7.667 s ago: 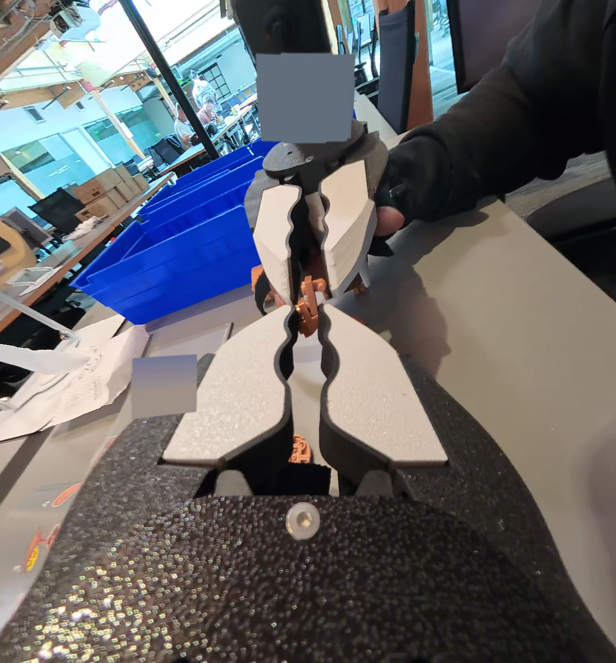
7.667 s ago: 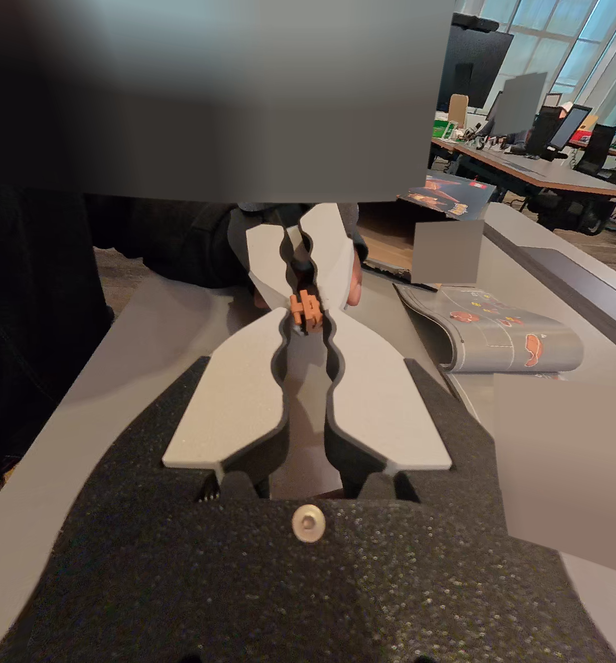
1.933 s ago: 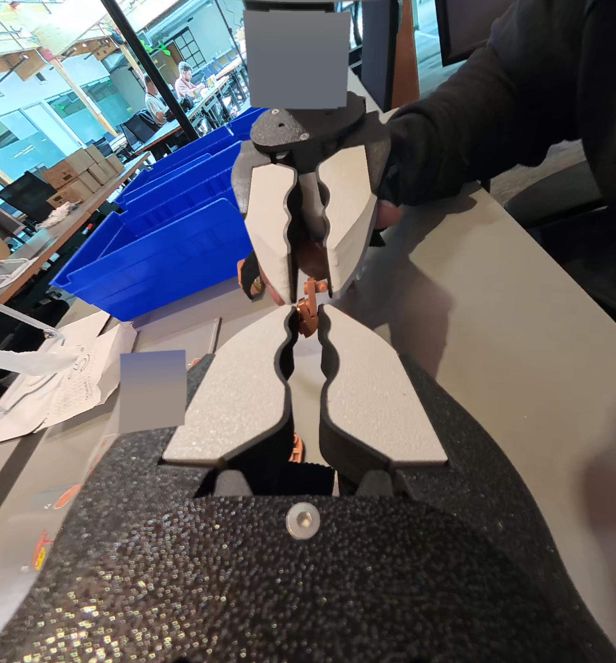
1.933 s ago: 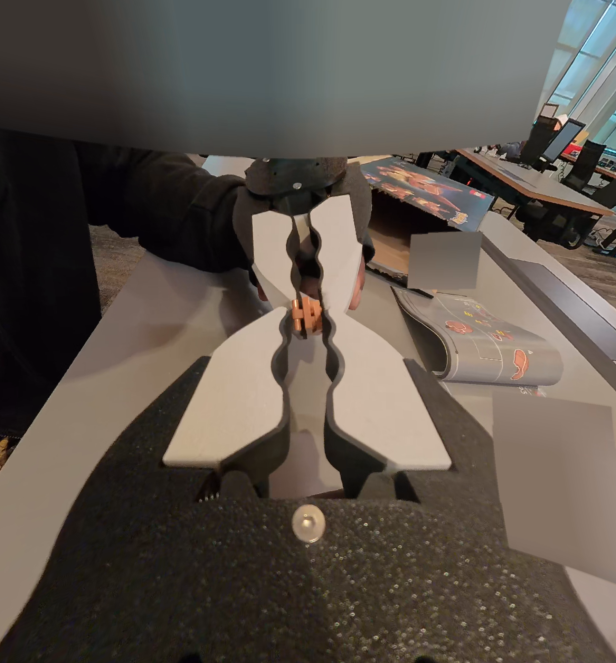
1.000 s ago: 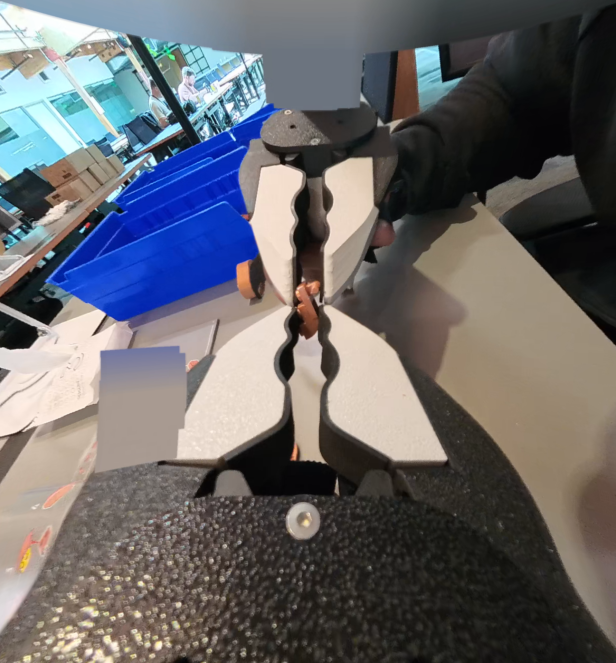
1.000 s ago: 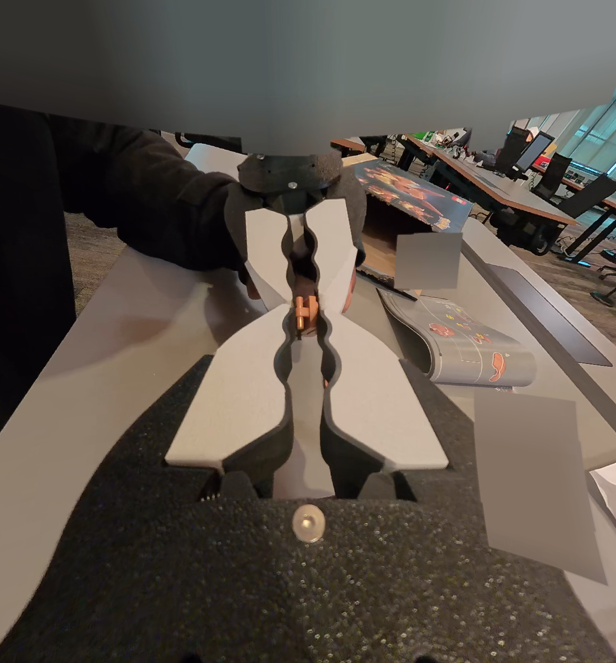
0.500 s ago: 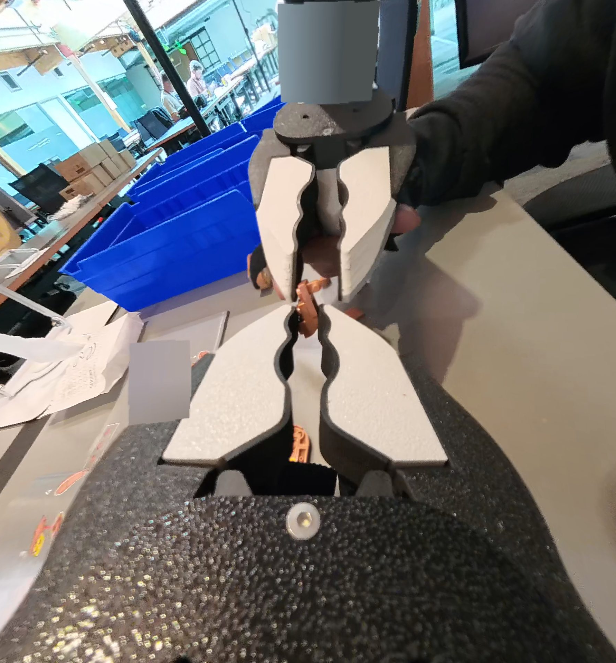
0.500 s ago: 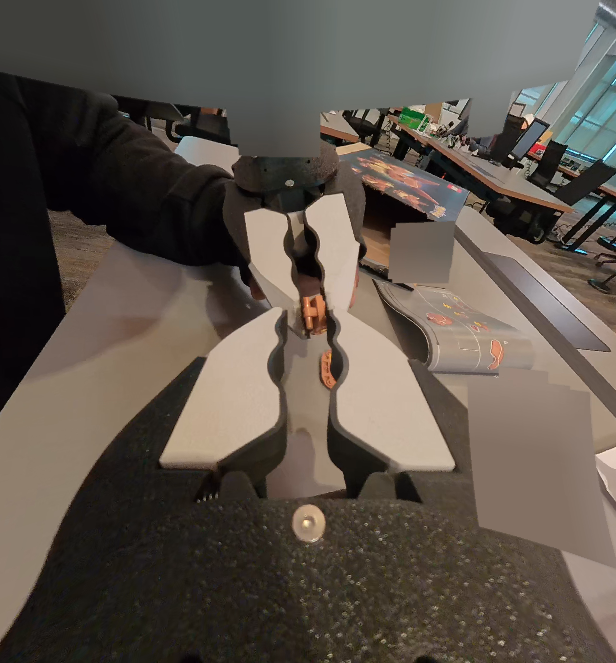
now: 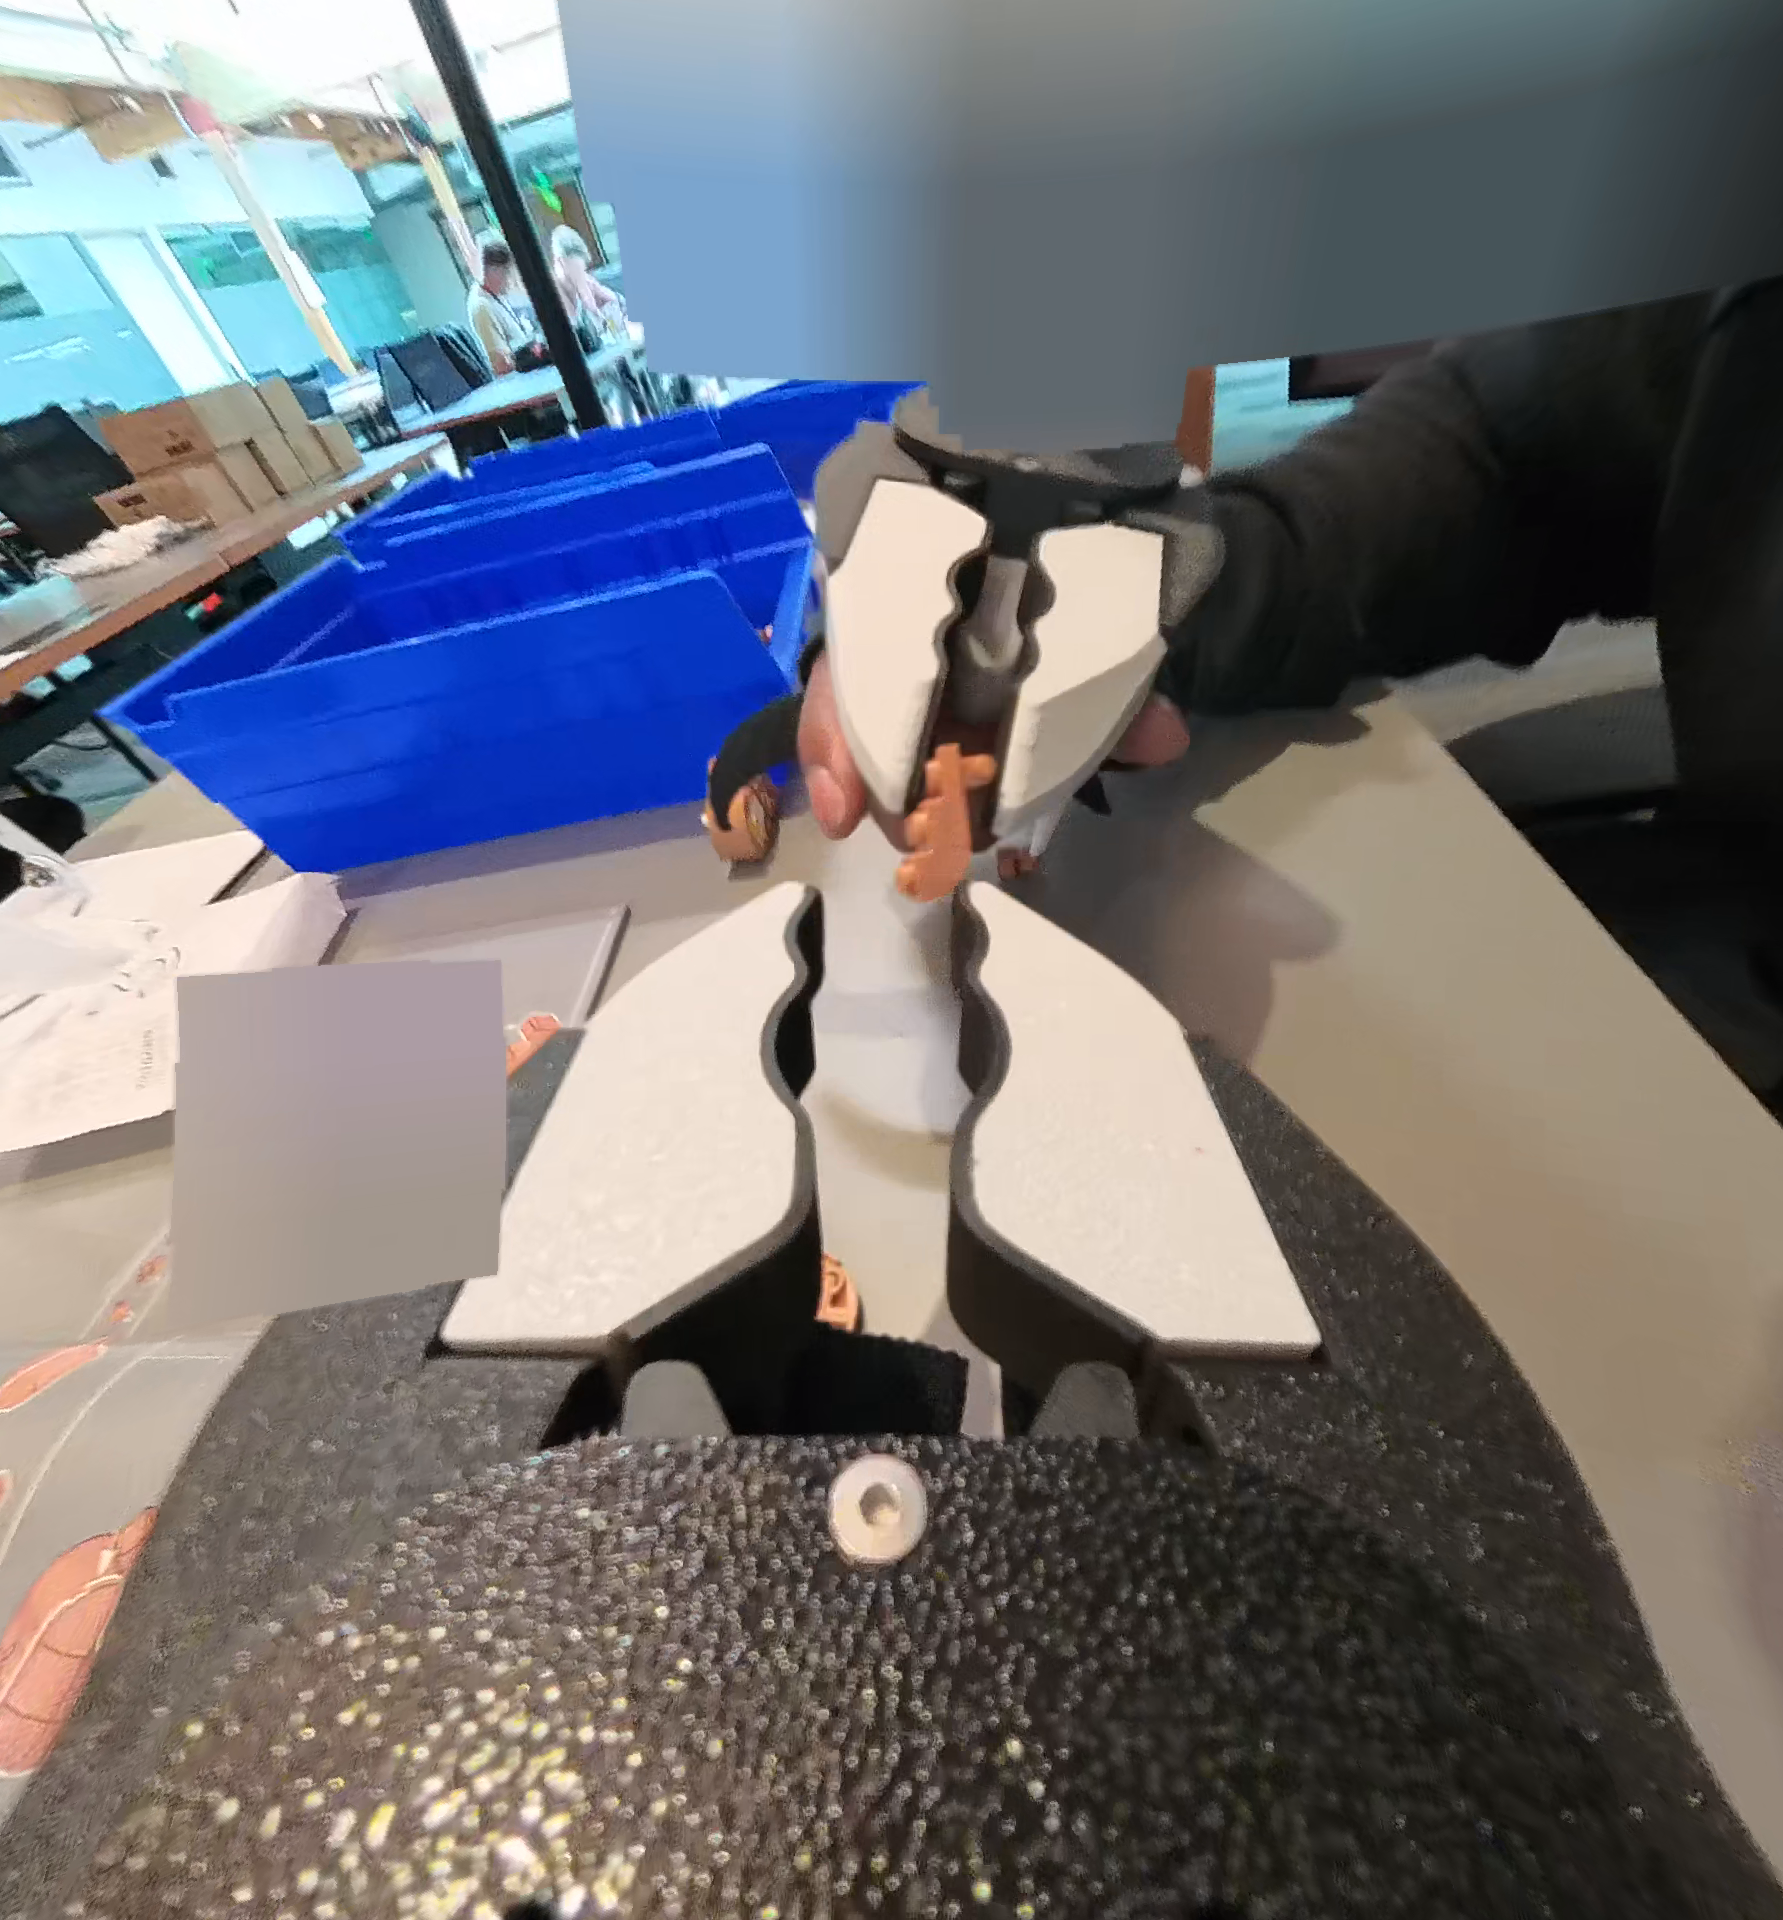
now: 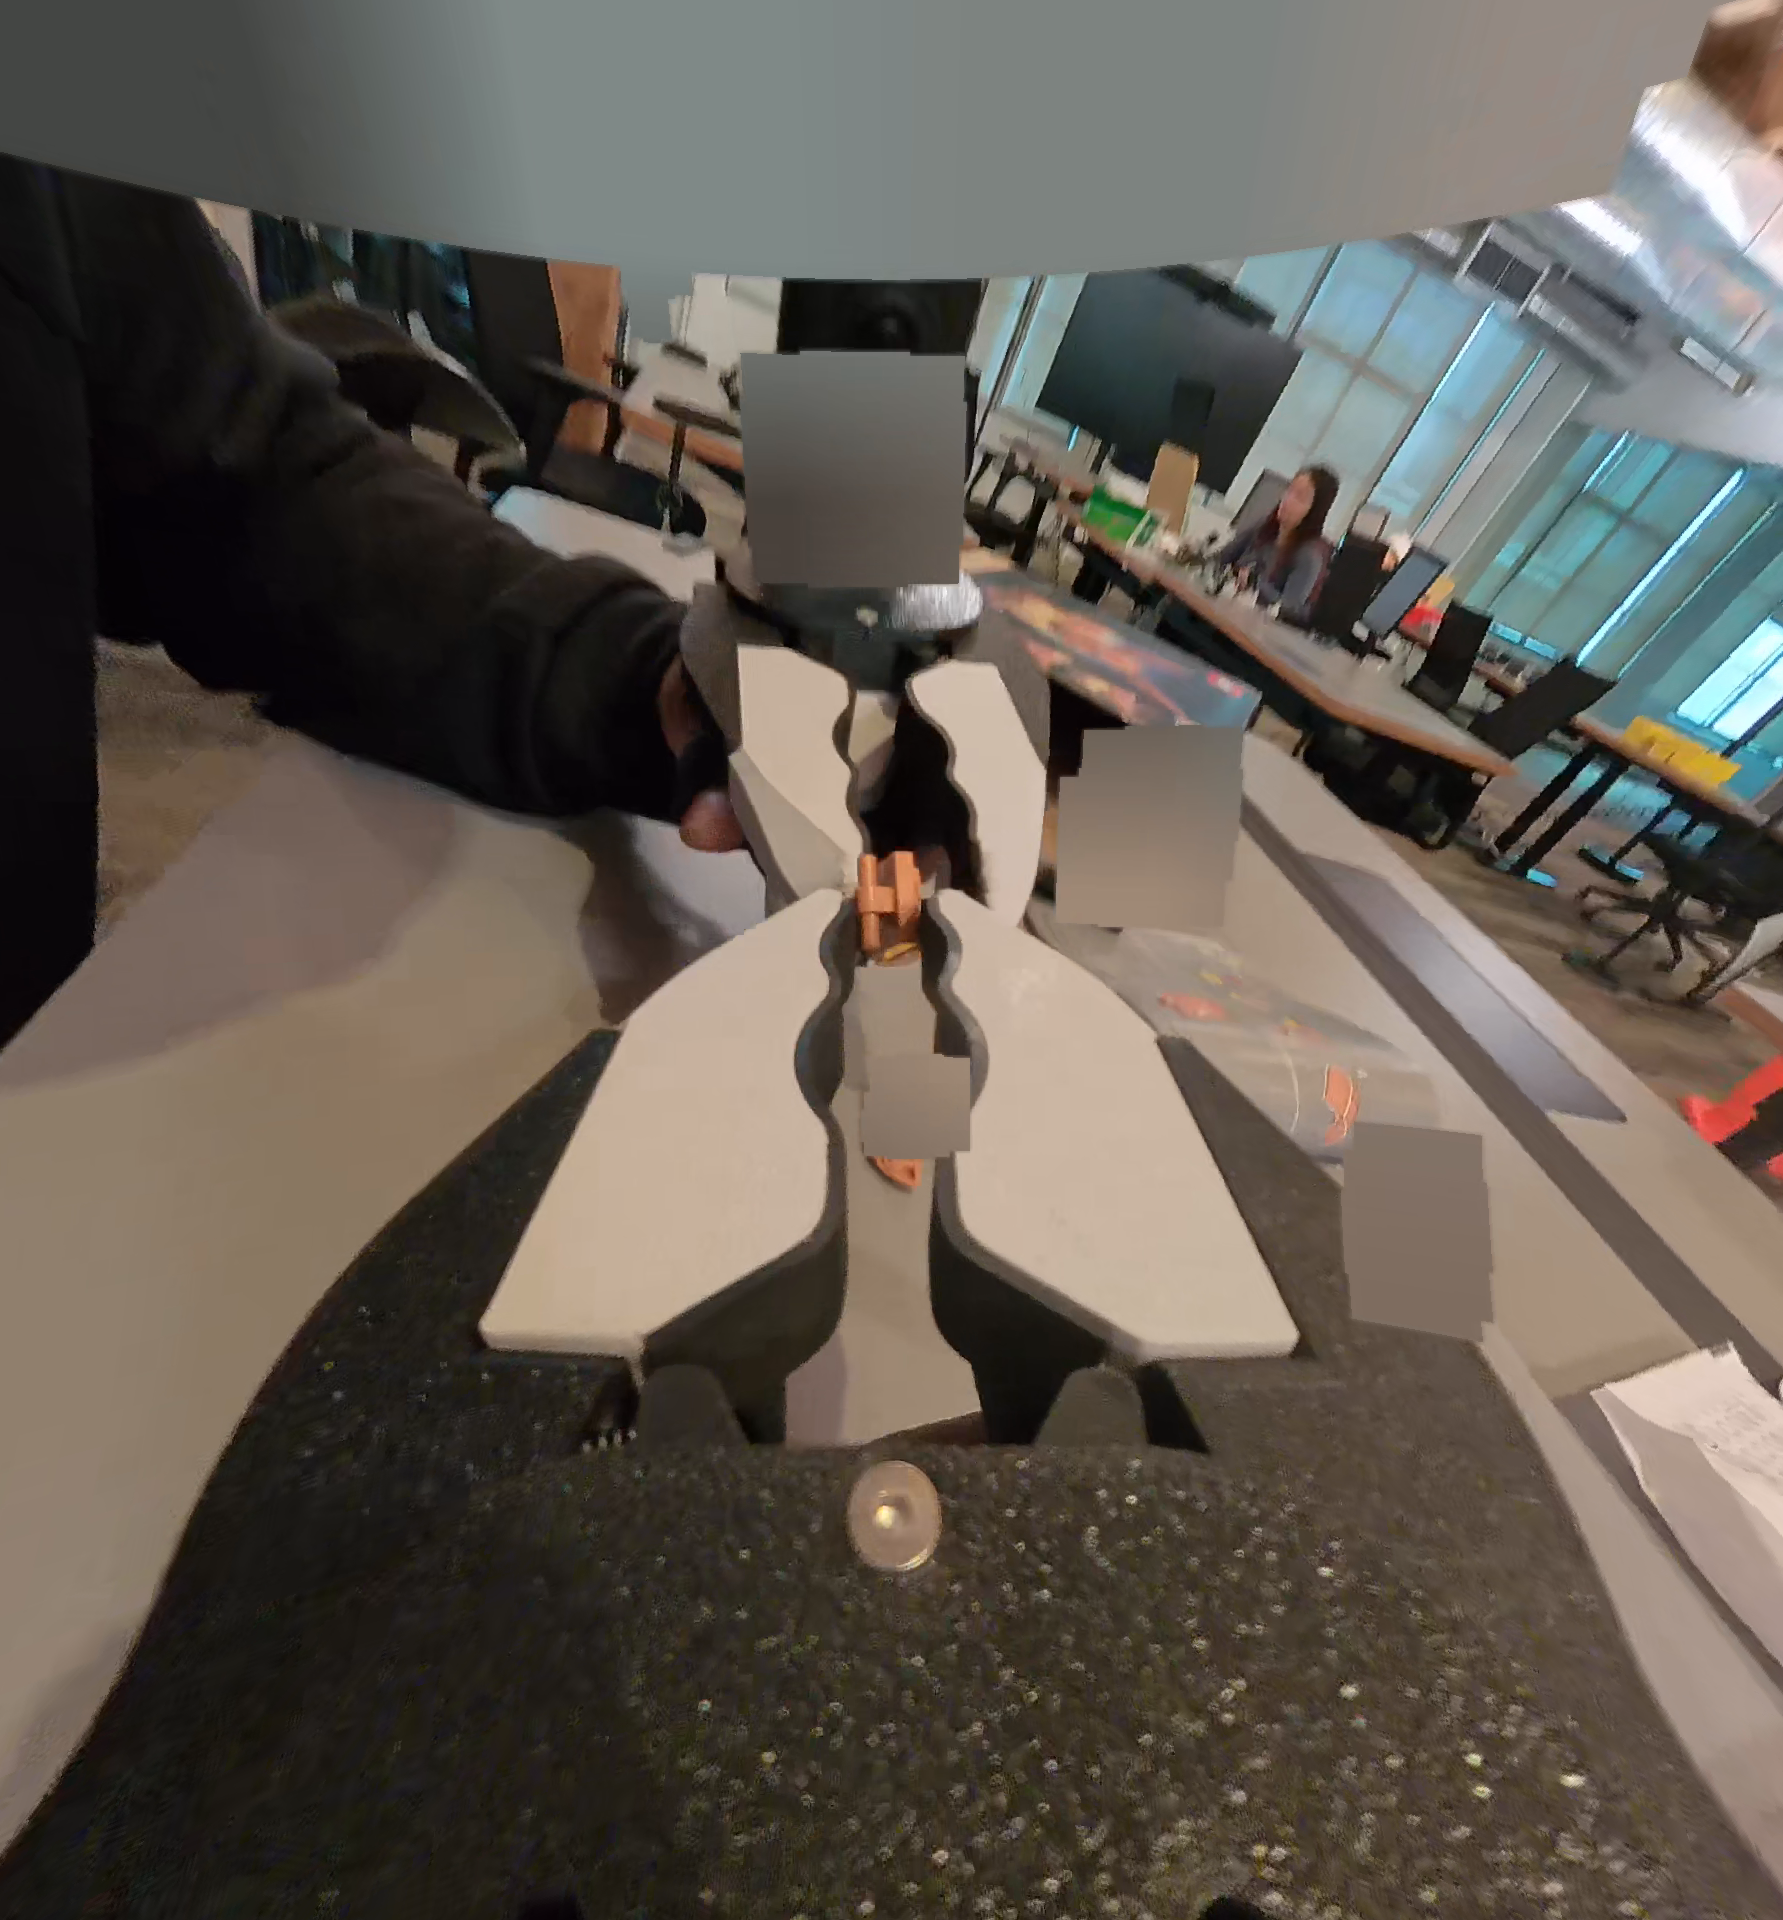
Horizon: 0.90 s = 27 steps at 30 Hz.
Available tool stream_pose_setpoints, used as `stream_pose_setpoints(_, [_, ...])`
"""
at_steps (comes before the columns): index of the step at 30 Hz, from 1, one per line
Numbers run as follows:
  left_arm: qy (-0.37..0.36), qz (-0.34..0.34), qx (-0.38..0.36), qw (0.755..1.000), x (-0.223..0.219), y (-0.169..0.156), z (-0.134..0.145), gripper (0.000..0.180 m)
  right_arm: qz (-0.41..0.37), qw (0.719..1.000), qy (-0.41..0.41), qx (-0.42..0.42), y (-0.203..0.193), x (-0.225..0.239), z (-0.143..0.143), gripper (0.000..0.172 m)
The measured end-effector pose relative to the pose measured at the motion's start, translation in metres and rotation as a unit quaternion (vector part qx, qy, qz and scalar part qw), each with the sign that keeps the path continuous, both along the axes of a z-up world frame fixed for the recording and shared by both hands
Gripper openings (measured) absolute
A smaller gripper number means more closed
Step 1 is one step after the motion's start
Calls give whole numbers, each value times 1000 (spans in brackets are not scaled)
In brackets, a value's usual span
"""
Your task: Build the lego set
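1. The right tongs [image 10: 887, 914] are clenched on a small orange plastic piece [image 10: 885, 902], at the middle of the right wrist view; both tips press on it.
2. The left tongs [image 9: 882, 904] stand released, their fingers [image 9: 658, 1091] parted with bare bench [image 9: 1489, 1039] between them. In the left wrist view the orange piece [image 9: 941, 821] hangs just above those tips, gripped in the other tongs facing them.
3. The piece looks light, stiff and smooth, with small knobs and a thin bar. It would likely slip or twist if pinched on a knob, so the flat sides of its body look like the safest hold.
4. In the left wrist view, blue bins [image 9: 471, 675] sit at upper left, white papers [image 9: 56, 997] at left, and a small dark-haired toy head [image 9: 747, 805] lies just left of the piece.
5. A printed booklet [image 10: 1271, 1029] lies at right of the right wrist view.
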State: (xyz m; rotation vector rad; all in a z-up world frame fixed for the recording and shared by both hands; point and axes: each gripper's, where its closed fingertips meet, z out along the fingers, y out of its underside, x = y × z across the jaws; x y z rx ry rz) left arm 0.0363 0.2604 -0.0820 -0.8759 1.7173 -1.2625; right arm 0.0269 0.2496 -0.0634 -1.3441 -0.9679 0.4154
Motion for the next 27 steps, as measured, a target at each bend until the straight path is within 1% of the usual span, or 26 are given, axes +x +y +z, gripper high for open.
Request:
stream_pose_setpoints(3, [-25,2,-19,999,-1,1,10,24,11,999,37,21,-4,2,11,11])
stream_pose_setpoints(5, [-38,2,-12,999,-1,-2,12,24,16,998,60,20,-4,2,14,11])
stream_pose_setpoints(7, [-46,6,6,999,0,-5,12,25,10,998,64,25,-2,3,14,11])
stream_pose_setpoints(9, [-58,10,17,998,1,-7,14,20,9,998,61,25,-1,1,11,11])
stream_pose_setpoints(11, [-69,10,17,997,1,-8,16,12,8,998,63,26,0,-1,9,11])
stream_pose_setpoints(13, [-66,9,27,997,0,-9,15,11,9,998,61,28,0,-2,7,11])
stream_pose_setpoints(15, [-58,8,47,997,-1,-8,12,10,5,999,43,28,1,-2,3,13])
stream_pose_setpoints(16, [-52,5,55,997,-2,-9,11,10,3,999,29,28,2,-2,-1,19])
stream_pose_setpoints(17, [-45,4,69,997,-2,-10,9,10,2,999,16,29,2,-3,-3,20])
stream_pose_setpoints(21, [-36,10,143,989,-2,-11,2,11,1,999,-31,36,0,-4,-9,24])
stream_pose_setpoints(24, [-31,6,185,982,-3,-13,-3,11,8,998,-60,34,-3,-6,-16,23])
stream_pose_setpoints(27, [-24,7,209,978,-3,-12,-7,10,8,997,-74,31,-3,-6,-19,21])
